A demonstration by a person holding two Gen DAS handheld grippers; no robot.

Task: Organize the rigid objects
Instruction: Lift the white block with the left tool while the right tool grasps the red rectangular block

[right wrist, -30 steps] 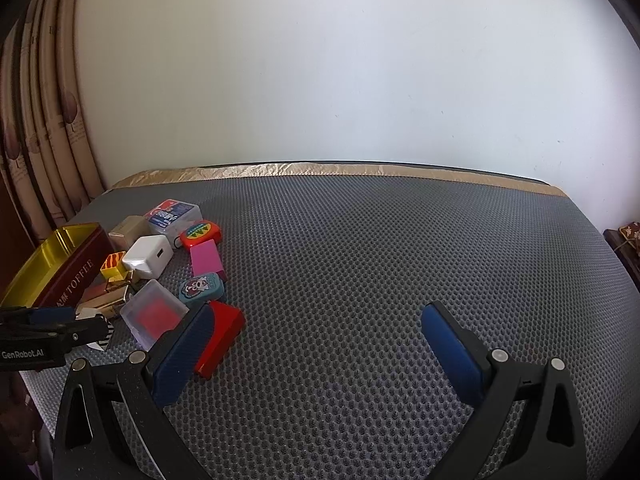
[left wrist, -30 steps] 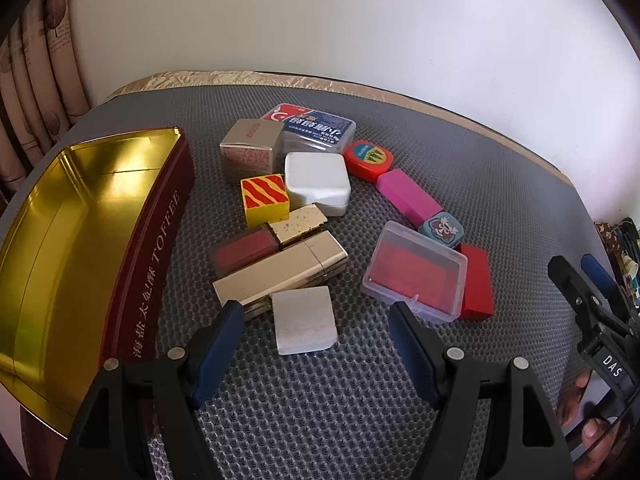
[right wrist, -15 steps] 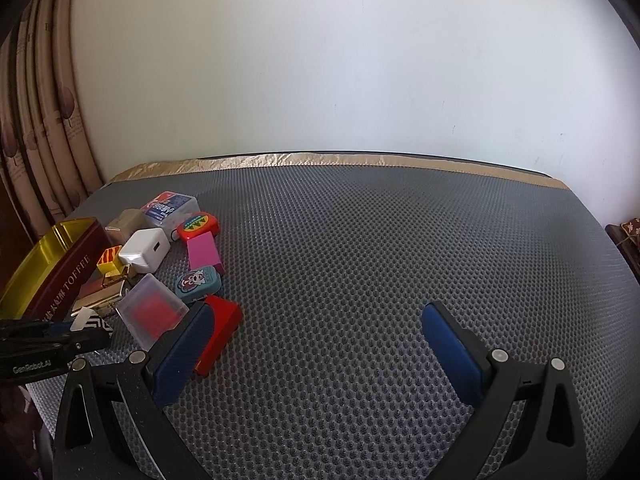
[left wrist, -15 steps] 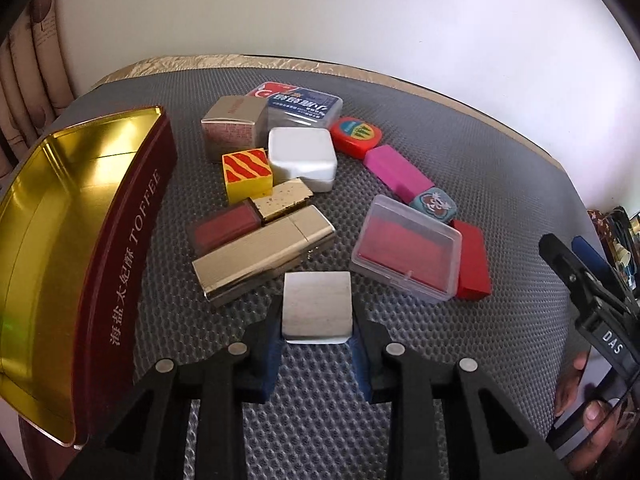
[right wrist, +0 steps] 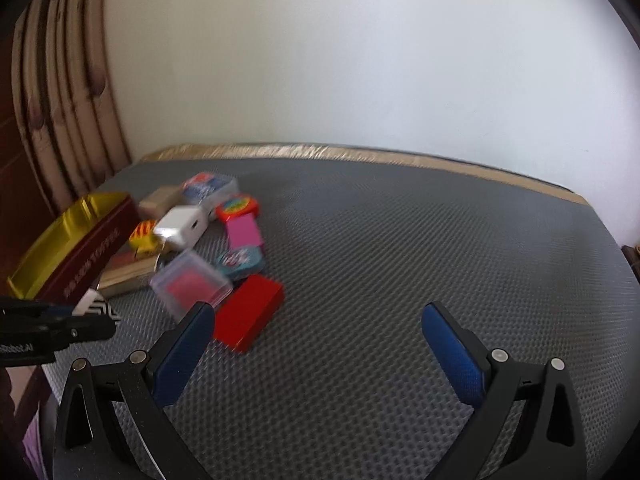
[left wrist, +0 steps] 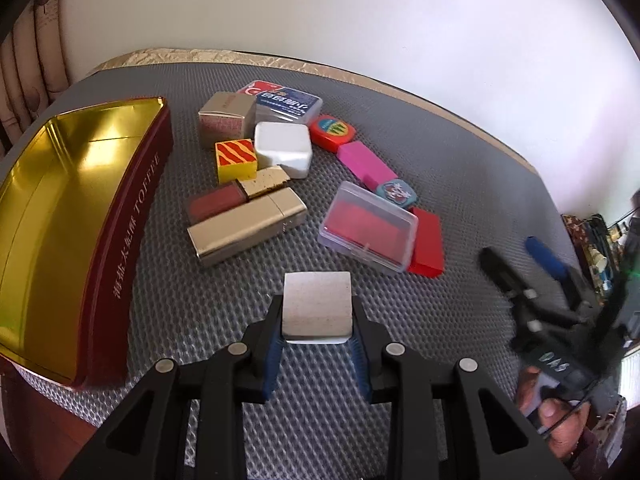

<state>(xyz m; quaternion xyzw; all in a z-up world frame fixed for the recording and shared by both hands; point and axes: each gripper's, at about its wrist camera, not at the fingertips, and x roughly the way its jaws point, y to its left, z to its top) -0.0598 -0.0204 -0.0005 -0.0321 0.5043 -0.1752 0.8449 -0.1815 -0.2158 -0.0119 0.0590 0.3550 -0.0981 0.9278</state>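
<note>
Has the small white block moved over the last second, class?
Yes. The small white block, held in the left tongs, has drawn away from the long gold case it touched before.

You've got soft daylight here, bright on the white wall [left wrist: 400,40] at the right and fading to the left. The gold tin [left wrist: 60,208] throws back a warm glare off its inner wall. Shadows are short and faint under the boxes. Your left wrist view is sharp in the middle, but the right gripper [left wrist: 532,264] smears at its edge. Your right wrist view is blurred all over; the red block [right wrist: 248,316] looks soft. Both pictures bow at the rims, with dark corners.
</note>
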